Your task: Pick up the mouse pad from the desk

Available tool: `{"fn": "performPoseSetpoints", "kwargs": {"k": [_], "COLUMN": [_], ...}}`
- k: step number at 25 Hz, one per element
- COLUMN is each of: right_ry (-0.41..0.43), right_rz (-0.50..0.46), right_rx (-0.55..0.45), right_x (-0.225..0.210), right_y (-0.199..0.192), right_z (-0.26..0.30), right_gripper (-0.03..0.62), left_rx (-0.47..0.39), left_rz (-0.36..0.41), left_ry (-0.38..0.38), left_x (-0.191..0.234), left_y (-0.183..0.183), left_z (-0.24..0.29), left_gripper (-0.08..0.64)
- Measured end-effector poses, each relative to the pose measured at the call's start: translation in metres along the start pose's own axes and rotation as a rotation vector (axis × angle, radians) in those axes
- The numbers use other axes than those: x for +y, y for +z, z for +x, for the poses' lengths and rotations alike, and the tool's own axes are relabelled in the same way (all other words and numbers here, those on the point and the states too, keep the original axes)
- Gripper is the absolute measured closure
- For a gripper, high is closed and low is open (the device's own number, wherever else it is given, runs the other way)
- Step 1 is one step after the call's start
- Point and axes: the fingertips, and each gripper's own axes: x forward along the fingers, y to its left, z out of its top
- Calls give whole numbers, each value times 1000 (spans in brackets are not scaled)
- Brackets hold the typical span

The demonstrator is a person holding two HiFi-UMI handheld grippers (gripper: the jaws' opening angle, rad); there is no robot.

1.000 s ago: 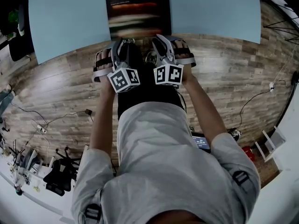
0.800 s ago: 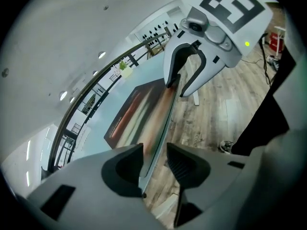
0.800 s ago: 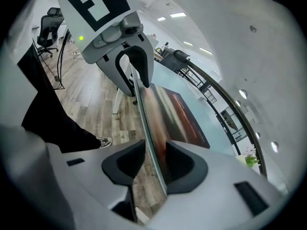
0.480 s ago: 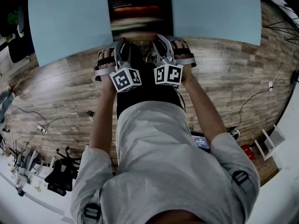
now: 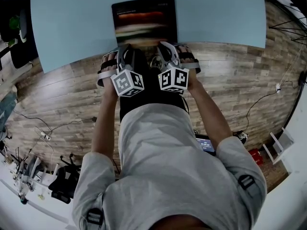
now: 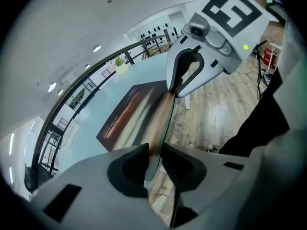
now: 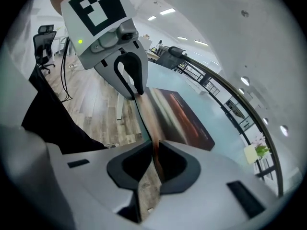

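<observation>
While both grippers sit side by side at the bench's [image 5: 72,23] front edge, the dark mouse pad [image 5: 144,18] lies on the bench w/ its near edge right at that front edge. Left gripper [image 6: 154,152]: jaws have just been closing, now clamped on the pad's near edge. Right gripper [image 7: 156,150]: same, jaws just closed in and pinch that edge, approx. mid-bench. Wood floor [image 5: 240,80] below the bench front.

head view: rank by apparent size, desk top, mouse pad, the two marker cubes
1. desk top, by far the largest
2. mouse pad
3. left marker cube and right marker cube: they look alike, so no ranking between them. Both sit nearer the camera than the pad, which inflates them.
</observation>
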Motion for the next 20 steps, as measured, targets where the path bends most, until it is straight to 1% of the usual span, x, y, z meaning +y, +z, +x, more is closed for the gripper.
{"fn": "performPoseSetpoints", "kwargs": {"k": [2, 5, 7, 13, 15, 18, 20], "right_ry": [34, 88, 117, 164, 170, 177, 179], "right_rz": [41, 81, 109, 172, 203, 254, 291], "right_rx": [2, 11, 19, 43, 55, 67, 71], "right_x": [0, -2, -4, -9, -14, -21, -27], "right_y": [1, 1, 2, 9, 12, 18, 22], "right_z": [0, -1, -1, -7, -7, -10, -12], "right_gripper": [545, 551, 557, 565, 568, 571, 572], "left_rx": [1, -6, -11, -3, -7, -17, -25], "left_rz": [-34, -123, -163, -199, -235, -313, -343], "left_ry": [-55, -164, -223, -309, -341, -394, -415], "left_x": [0, 0, 0, 0, 3, 10, 17], "left_y": [0, 1, 2, 3, 4, 7, 11], "left_z": [0, -1, 0, -4, -4, -9, -12], "left_gripper": [474, 494, 503, 518, 525, 532, 534]}}
